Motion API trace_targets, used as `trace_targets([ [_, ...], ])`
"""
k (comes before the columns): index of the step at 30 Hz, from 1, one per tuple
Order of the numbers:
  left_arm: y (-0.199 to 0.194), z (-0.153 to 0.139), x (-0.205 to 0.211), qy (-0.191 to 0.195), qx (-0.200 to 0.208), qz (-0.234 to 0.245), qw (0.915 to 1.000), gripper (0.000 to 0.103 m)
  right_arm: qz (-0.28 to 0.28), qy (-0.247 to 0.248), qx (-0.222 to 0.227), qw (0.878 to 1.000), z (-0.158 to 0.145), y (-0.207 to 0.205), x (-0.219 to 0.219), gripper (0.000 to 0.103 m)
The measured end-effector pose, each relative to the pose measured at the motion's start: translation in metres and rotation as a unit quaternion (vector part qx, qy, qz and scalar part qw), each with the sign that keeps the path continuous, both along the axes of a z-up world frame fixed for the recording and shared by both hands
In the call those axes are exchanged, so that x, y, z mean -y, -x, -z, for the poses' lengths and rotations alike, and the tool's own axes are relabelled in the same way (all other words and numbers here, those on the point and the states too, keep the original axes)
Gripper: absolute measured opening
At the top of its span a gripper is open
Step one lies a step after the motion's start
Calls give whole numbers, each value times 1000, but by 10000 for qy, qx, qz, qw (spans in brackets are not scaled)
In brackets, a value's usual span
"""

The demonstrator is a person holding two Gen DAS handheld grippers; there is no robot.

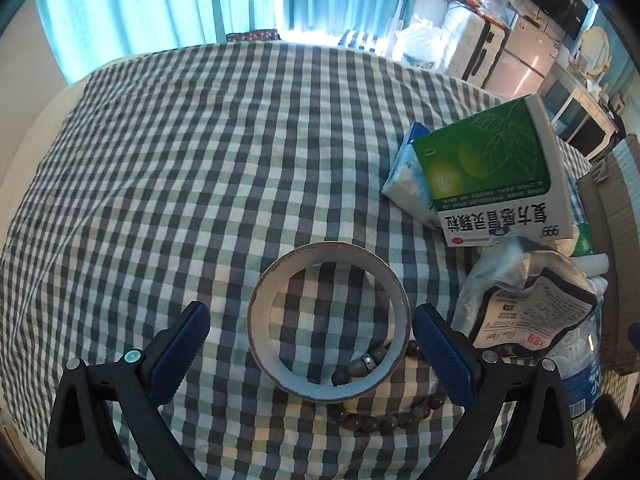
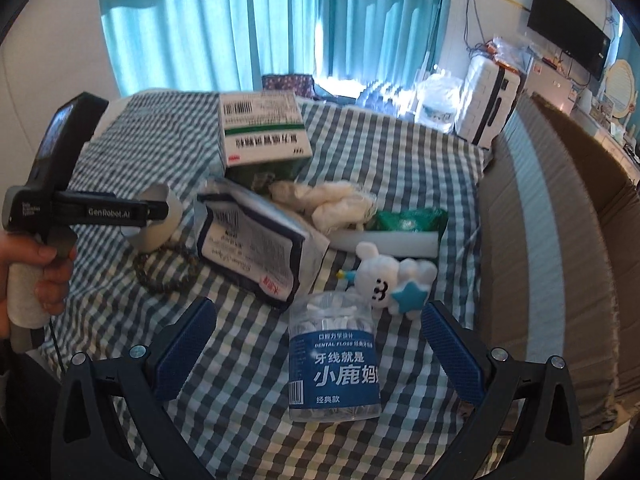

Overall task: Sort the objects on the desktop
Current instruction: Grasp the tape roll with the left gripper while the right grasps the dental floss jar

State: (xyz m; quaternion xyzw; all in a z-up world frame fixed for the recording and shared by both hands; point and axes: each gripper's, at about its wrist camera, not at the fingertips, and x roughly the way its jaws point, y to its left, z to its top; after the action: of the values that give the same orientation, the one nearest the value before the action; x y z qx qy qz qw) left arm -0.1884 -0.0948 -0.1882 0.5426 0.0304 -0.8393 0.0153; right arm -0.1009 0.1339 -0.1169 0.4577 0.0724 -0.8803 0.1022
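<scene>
The tape roll (image 1: pixel 328 320) is framed dead ahead between the open left gripper (image 1: pixel 311 344) fingers; the right gripper (image 2: pixel 318 350), likewise open, is aimed at the dental floss jar (image 2: pixel 334 356).

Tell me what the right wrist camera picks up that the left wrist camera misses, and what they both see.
Only the right wrist view shows the white plush toy, the crumpled white cloth, the whole left gripper from the side with the hand holding it, and the open right gripper. Only the left wrist view shows the blue tissue pack and checked cloth through the tape roll. Both show the tape roll, bead bracelet, green medicine box, foil pouch and floss jar.
</scene>
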Motion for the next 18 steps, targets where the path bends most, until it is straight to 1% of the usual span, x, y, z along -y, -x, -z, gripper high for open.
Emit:
trace_targets([
  [5,5,14,-1,0,199,-30,9998,103,55,-159,288,9994,16,7,1,103],
  [10,5,27,-5,48,349,20,9994,103,178,-183,522,9983,29,14,-2,103],
  [14,4,39,-9,75,476,7,9988,103,161,-162,712,9972,39,18,-1,103],
  [18,2,43,-11,98,449,-29,9989,103,132,-248,1171,9927,61,24,2,103],
])
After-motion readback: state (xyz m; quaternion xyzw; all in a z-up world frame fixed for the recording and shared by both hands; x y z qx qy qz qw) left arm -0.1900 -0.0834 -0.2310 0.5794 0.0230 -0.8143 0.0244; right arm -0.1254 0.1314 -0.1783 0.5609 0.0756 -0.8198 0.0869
